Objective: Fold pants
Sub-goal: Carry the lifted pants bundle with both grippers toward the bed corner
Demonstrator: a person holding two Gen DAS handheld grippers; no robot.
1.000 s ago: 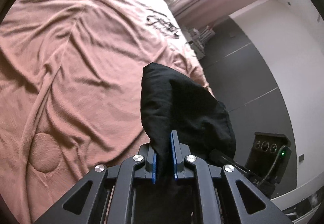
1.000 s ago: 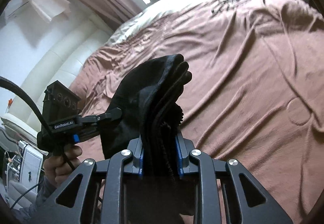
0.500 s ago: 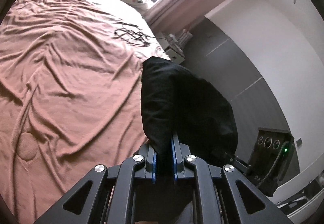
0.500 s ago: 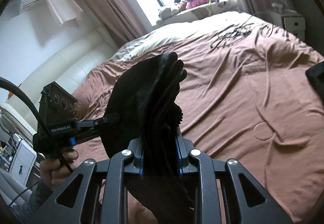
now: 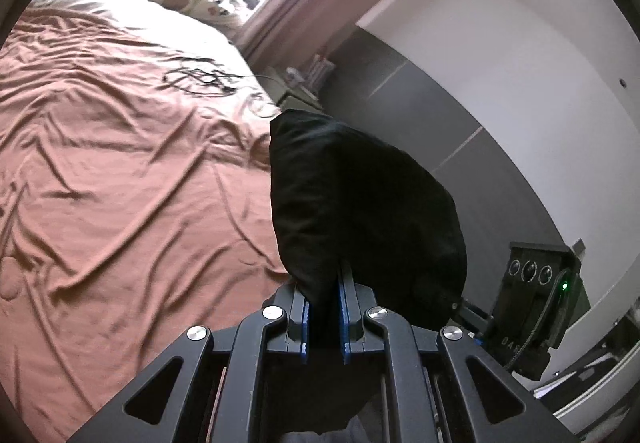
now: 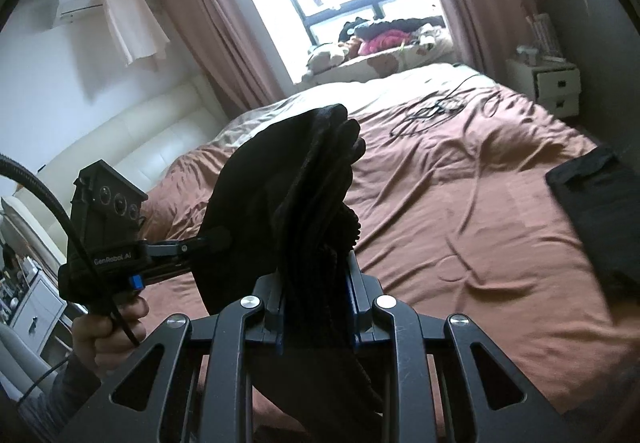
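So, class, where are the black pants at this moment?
The black pants are held up above the brown bedspread, clamped in both grippers' jaws: the right gripper in the right wrist view, the left gripper in the left.

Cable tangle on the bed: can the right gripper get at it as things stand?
Probably not. The right gripper is shut on the black pants, as is the left gripper, so its jaws are taken. The cables lie uncovered far up the bed.
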